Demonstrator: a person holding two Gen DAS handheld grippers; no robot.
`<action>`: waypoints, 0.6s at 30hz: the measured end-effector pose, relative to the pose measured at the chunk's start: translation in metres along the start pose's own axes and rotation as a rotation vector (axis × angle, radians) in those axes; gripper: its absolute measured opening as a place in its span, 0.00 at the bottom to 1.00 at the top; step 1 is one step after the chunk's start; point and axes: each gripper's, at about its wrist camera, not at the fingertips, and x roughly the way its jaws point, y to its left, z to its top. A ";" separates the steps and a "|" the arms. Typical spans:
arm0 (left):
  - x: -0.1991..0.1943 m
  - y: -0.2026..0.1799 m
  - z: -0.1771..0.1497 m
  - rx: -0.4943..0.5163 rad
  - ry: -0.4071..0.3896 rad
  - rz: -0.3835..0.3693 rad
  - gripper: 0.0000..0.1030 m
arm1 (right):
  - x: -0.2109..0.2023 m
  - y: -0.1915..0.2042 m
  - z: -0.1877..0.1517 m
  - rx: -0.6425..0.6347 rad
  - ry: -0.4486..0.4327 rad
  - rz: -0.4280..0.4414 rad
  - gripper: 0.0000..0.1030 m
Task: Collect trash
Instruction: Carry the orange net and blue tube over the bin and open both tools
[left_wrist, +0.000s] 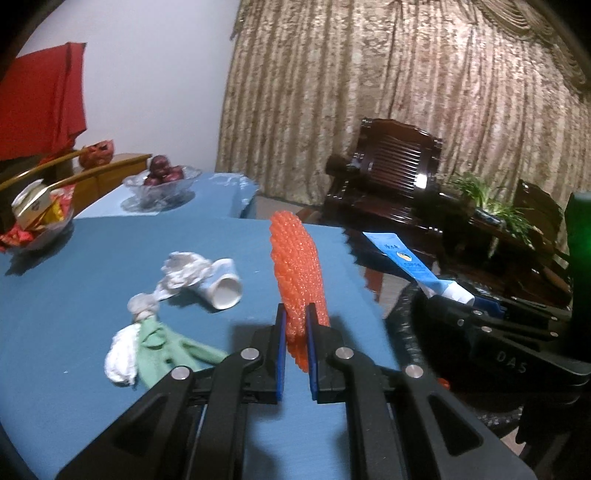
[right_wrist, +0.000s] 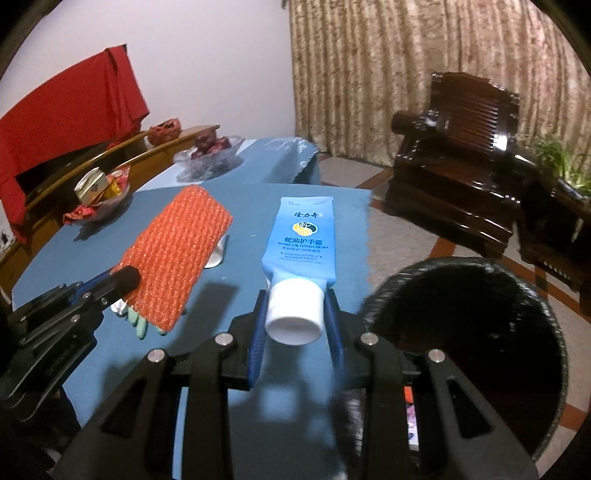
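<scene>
Left wrist view: left gripper (left_wrist: 295, 325) clamped on an orange foam net (left_wrist: 299, 273), held upright above the blue table (left_wrist: 74, 295); paper cup (left_wrist: 223, 284), tissues (left_wrist: 184, 271) and green cloth (left_wrist: 162, 339) lie mid-table.

Right wrist view: right gripper (right_wrist: 295, 317) clamped on a blue hand cream tube (right_wrist: 301, 243) by its white cap, near the table's right edge, beside the black bin (right_wrist: 469, 332).

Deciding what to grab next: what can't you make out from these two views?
- Bin contents: right wrist view, interior too dark.
- Paper cup: right wrist view, mostly behind the orange foam net.
- Green cloth: left wrist view, near end hidden by the left tool.
</scene>
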 end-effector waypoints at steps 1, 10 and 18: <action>0.000 -0.006 0.001 0.005 -0.001 -0.009 0.09 | -0.004 -0.005 -0.001 0.005 -0.004 -0.008 0.28; 0.011 -0.072 0.007 0.068 0.003 -0.117 0.09 | -0.042 -0.062 -0.019 0.063 -0.020 -0.115 0.28; 0.028 -0.126 0.011 0.119 0.019 -0.207 0.09 | -0.065 -0.112 -0.043 0.125 -0.007 -0.208 0.28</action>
